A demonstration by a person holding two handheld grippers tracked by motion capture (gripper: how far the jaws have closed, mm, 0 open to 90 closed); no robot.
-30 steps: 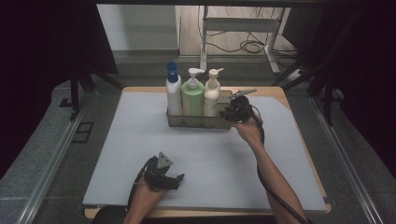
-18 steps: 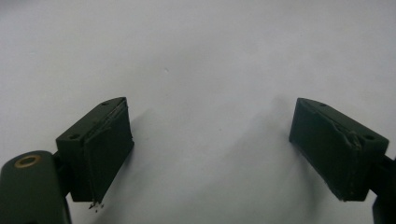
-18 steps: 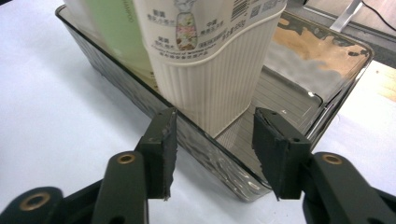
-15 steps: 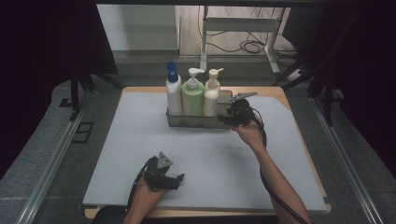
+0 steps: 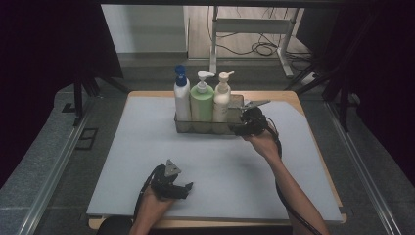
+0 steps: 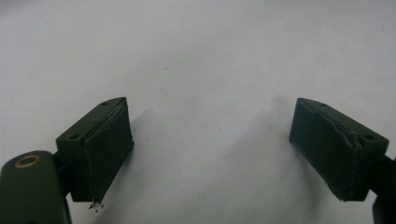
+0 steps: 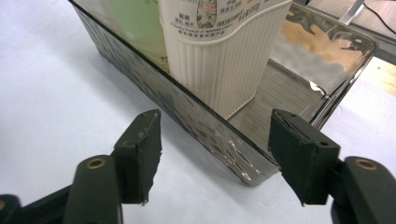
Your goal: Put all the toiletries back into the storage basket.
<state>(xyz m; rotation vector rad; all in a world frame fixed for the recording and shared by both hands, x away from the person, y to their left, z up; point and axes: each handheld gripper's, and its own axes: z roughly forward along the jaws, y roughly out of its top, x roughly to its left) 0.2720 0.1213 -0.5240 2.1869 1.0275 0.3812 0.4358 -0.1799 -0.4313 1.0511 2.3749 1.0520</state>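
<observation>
Grey matting covers the surface [image 5: 147,147] in the high view. A smoked transparent tray [image 5: 236,102] stands at the far middle and holds three pump bottles in a row: a white one with a blue pump [image 5: 181,98], a green one [image 5: 201,102] and a cream one [image 5: 222,102]. The right hand-held gripper [image 5: 243,128] sits at the tray's right end. The left hand-held gripper [image 5: 182,189] rests near the front edge, well apart from the tray.

Left gripper view: the left hand-held gripper [image 6: 210,158] stands wide open over bare matting.

Right gripper view: the right hand-held gripper [image 7: 215,154] has just been opening; its jaws straddle the tray [image 7: 205,123] corner wall without pressing it. The cream ribbed bottle [image 7: 224,60] stands just inside. Its label carries small print, too blurred to read.
</observation>
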